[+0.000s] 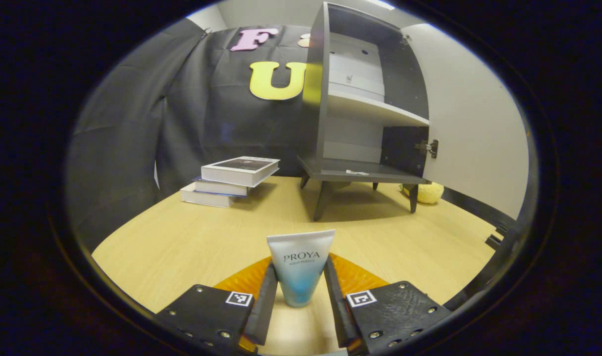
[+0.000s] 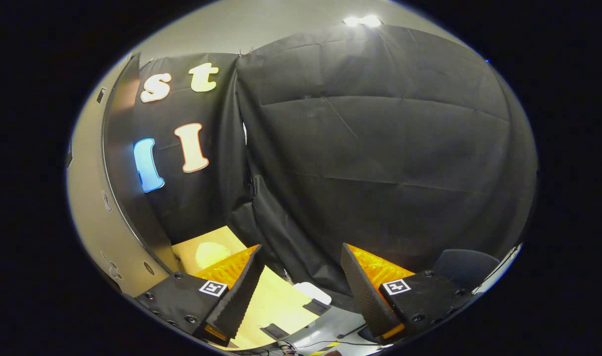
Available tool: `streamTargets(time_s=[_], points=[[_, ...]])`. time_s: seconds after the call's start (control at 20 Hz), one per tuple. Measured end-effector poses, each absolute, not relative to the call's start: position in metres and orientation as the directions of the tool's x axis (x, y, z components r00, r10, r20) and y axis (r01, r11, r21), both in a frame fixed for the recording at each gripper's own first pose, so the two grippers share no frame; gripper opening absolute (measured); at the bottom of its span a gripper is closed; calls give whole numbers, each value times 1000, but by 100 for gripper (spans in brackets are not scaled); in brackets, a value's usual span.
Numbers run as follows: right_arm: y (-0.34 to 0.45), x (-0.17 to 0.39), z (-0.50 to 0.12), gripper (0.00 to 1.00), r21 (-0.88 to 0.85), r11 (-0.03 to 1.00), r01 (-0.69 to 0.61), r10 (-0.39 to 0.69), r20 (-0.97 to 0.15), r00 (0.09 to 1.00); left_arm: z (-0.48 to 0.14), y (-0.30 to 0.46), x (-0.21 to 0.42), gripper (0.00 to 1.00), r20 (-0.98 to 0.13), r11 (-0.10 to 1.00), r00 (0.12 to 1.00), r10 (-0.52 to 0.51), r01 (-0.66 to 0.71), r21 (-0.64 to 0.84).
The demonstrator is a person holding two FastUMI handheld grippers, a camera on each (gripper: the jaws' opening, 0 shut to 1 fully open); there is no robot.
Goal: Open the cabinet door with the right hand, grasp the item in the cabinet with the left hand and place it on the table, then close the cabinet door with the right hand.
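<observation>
- Left tool [image 1: 301, 291]: fingers flank a tube [image 1: 301, 267]. The tube stands upright, cap end down on the surface [image 1: 182, 237], crimped flat end up.
- Both fingers look to touch the tube's sides low down; reads as a pinch, contact on both sides.
- Tube is white at the top, fading to blue at the bottom, with print on the front.
- Tube sits on the near part of the surface, well apart from the cabinet [image 1: 360, 113].
- Cabinet: grey, on short legs, at the far side of the surface. Its door [image 1: 474, 128] is swung wide open to the right, with a hinge [image 1: 429, 147] visible on the inner edge.
- One shelf [image 1: 375, 110] inside, light-coloured. A small white bit lies on the cabinet floor.
- Stack of three books [image 1: 232, 180] left of the cabinet, the top one skewed.
- Yellow soft thing [image 1: 429, 193] on the surface behind the cabinet's right legs, partly hidden.
- Right tool [image 2: 301, 282]: fingers spread wide, nothing between them, held up facing the black cloth wall.
- In the right gripper view, the door's edge [image 2: 128, 198] curves down the left side, just beside the tool's left finger; cannot tell if touching.
- A strip of the surface shows below the right tool, the yellow thing blurred on it.
</observation>
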State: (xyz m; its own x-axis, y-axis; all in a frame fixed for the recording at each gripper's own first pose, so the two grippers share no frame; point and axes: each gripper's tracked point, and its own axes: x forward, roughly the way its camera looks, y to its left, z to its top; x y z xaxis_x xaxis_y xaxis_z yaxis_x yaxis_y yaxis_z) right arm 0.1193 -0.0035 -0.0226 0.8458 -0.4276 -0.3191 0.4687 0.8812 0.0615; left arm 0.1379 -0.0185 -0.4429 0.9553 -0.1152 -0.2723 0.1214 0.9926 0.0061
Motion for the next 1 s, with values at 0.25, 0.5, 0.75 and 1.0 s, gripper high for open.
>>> streamTargets(time_s=[0.25,0.5,0.75,1.0], points=[[-12,106,-29,98,31,878,478,-444,-321,837,-414,-12,136,89,-228,993,968,-103,114,35],[-14,85,-45,98,51,874,483,-436,-354,827,-354,-13,123,89,-149,990,983,-107,120,79],[-35,89,-44,98,29,867,498,-464,-317,827,-275,-32,90,88,-107,983,990,-89,105,152],[-35,103,-52,98,28,903,430,-399,-323,858,-207,-70,68,89,-125,981,987,-97,116,157]])
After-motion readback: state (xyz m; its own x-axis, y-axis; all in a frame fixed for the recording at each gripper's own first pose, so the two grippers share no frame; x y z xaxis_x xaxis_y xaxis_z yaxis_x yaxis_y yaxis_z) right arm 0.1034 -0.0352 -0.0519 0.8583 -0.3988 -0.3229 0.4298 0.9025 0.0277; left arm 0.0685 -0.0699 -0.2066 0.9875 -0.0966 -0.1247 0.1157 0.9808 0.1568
